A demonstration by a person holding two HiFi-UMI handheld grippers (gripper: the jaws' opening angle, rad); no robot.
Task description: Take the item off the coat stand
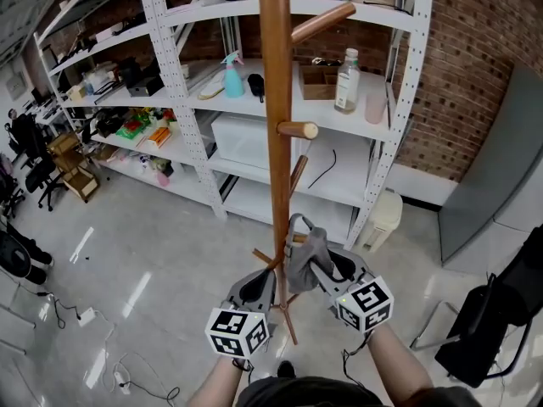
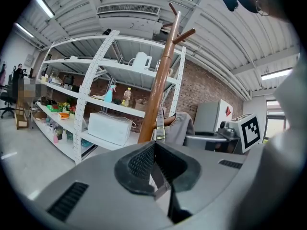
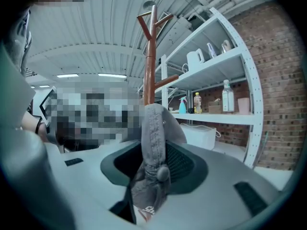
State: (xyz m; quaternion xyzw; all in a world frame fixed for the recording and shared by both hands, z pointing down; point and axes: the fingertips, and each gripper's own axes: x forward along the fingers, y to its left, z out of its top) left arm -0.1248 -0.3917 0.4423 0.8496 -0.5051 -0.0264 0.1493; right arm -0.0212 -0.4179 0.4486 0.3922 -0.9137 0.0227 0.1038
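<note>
Grey cap point(image 3: 153, 143) sits bunched between the jaws of the right gripper point(image 1: 318, 265), its pads clenched on the crown fabric with the top button facing the camera; it hangs low beside the pole of the coat stand point(image 1: 276, 100). In the left gripper view a short brown peg point(image 2: 170, 121) shows just at the cap's edge, but whether the cap hooks on it cannot be made out; the print on the cap's underside is too small to read.

The left gripper point(image 1: 259, 285) is just left of the pole, its pads meeting at their tips with nothing between them; the two grippers cover most of the stand's feet, so only a few wooden legs show. The stand's top is cut off in the head view; the gripper views show its upper pegs reaching up toward the ceiling. The person's forearms show only at the bottom edge.

The floor point(image 1: 127, 253) is glossy pale grey, with a loose cable point(image 1: 127, 380) lying on it. Behind the stand is a white shelving rack point(image 1: 170, 83) bearing a teal spray bottle point(image 1: 233, 75), a clear bottle point(image 1: 346, 80) and a white box point(image 1: 242, 138); behind that a red brick wall point(image 1: 475, 58). A grey cabinet point(image 1: 501, 176) stands at the right; dark office chairs point(image 1: 25, 142) crowd the far left.
</note>
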